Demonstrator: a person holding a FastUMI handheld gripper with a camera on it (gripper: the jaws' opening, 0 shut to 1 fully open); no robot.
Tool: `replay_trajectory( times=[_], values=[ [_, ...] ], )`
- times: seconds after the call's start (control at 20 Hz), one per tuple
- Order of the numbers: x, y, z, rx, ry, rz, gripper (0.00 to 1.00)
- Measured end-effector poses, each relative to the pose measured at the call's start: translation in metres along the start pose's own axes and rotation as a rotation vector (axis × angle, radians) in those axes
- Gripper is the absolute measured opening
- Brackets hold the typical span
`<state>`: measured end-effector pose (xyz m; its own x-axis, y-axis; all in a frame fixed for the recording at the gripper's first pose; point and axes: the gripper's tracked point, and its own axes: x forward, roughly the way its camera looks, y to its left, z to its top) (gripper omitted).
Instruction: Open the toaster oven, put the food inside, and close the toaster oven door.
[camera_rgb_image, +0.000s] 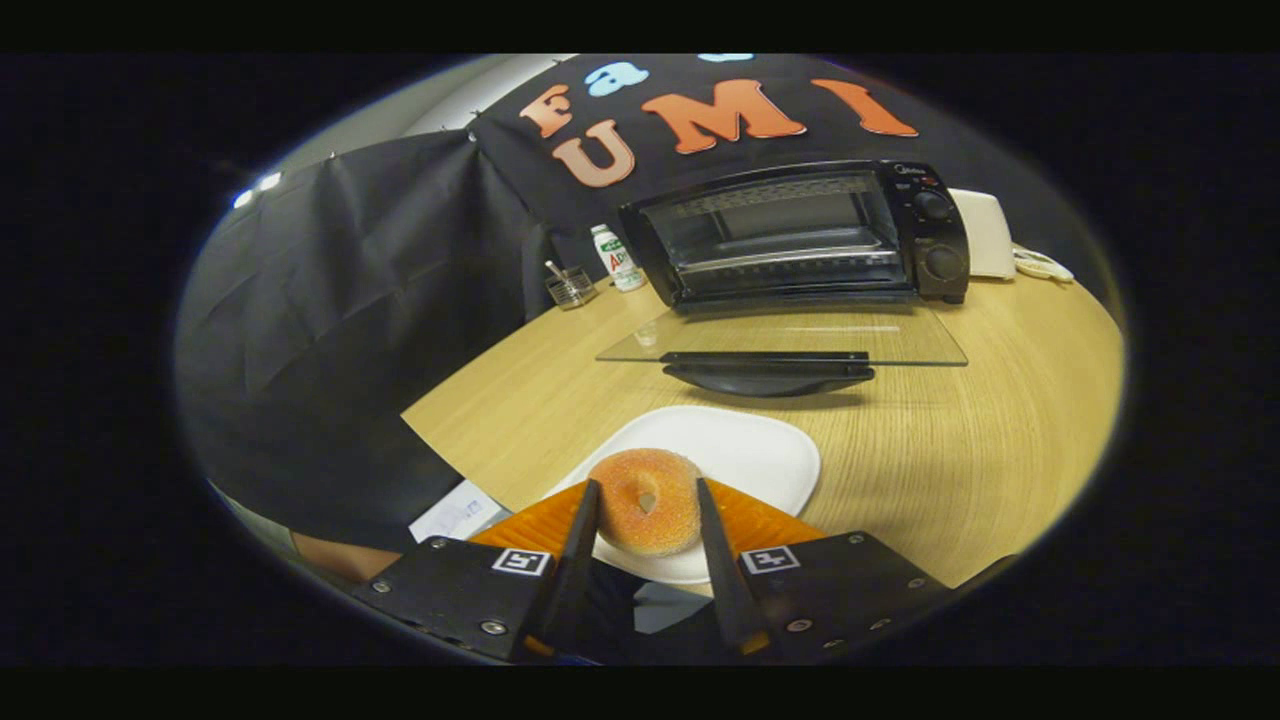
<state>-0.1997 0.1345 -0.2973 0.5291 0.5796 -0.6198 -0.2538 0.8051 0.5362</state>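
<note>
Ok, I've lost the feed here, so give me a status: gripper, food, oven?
Gripper closed on the donut over the white plate. Toaster oven door down, open. Table between plate and door bare.

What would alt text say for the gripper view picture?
The hand-held gripper closes both fingers on a sugared orange doughnut over a white square plate. Beyond, a black toaster oven stands with its glass door open.

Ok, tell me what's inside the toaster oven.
The toaster oven stands open, its glass door folded flat. Inside, a wire rack shows with no food visible. The doughnut sits between the fingers, contact unclear.
</note>
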Motion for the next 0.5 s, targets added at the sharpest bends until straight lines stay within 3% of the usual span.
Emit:
replay_trajectory(
  times=[0.5],
  values=[
    [0.013, 0.010, 0.092, 0.331, -0.244, 0.145, 0.55]
  ],
)
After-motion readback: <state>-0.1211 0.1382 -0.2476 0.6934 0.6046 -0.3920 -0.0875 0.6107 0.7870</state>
